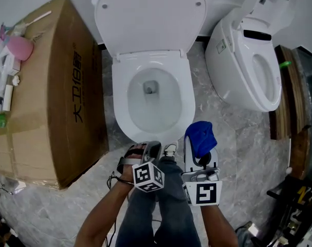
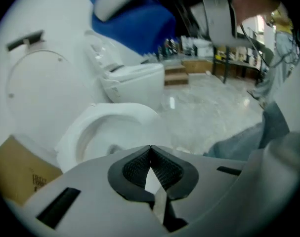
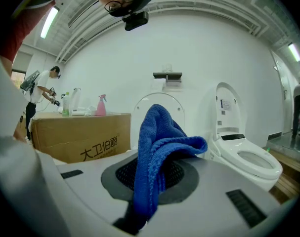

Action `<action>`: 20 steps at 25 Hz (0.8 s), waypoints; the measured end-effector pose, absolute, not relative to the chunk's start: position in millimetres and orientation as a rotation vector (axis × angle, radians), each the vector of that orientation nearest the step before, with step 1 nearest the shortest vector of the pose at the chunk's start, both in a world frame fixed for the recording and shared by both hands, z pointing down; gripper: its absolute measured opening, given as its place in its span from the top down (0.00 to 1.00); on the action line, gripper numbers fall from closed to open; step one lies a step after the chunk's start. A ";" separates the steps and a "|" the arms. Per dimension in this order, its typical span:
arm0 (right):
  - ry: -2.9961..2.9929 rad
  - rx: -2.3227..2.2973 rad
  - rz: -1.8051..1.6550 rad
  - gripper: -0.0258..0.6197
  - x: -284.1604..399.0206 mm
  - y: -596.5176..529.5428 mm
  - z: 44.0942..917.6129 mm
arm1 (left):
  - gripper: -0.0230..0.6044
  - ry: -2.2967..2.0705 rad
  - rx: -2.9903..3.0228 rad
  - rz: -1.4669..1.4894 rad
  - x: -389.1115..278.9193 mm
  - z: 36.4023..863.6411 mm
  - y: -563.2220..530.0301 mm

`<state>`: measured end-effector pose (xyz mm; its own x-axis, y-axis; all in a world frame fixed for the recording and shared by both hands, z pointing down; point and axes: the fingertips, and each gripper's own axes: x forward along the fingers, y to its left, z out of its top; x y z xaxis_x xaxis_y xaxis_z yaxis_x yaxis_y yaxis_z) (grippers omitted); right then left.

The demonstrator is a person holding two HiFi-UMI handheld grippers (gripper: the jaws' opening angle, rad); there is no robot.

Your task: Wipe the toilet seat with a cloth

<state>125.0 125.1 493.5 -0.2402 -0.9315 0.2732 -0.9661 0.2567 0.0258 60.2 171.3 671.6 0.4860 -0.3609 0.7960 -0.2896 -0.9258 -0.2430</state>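
A white toilet stands in front of me with its lid [image 1: 148,14] raised and its seat [image 1: 124,104] down over the bowl. My right gripper [image 1: 198,147] hovers just off the bowl's front right rim, shut on a bunched blue cloth [image 1: 200,135] that sticks up from its jaws. In the right gripper view the cloth [image 3: 157,152] hangs folded between the pads. My left gripper [image 1: 149,149] is beside it at the bowl's front edge, jaws shut with nothing between them [image 2: 150,147]. Its view shows the seat [image 2: 90,127] below and the cloth [image 2: 135,23] above.
A large cardboard box [image 1: 48,86] stands left of the toilet, with a pink spray bottle [image 1: 19,48] and other bottles on it. A second toilet [image 1: 248,60] sits at the right, beside a wooden step [image 1: 287,96]. The person's legs in jeans [image 1: 156,210] are below the grippers.
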 end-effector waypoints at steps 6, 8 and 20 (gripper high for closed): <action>-2.284 1.781 0.321 0.87 120.0 76.4 491.9 | 0.94 1.471 -2.798 -0.534 -1.7 524.6 63.4; -2.300 1.763 0.312 0.87 112.9 55.6 486.0 | 0.94 1.597 -2.720 -0.288 -21.5 480.3 32.3; -2.329 1.646 0.369 0.87 78.1 -66.4 503.3 | 0.94 1.826 -2.620 0.133 -58.1 424.8 -63.7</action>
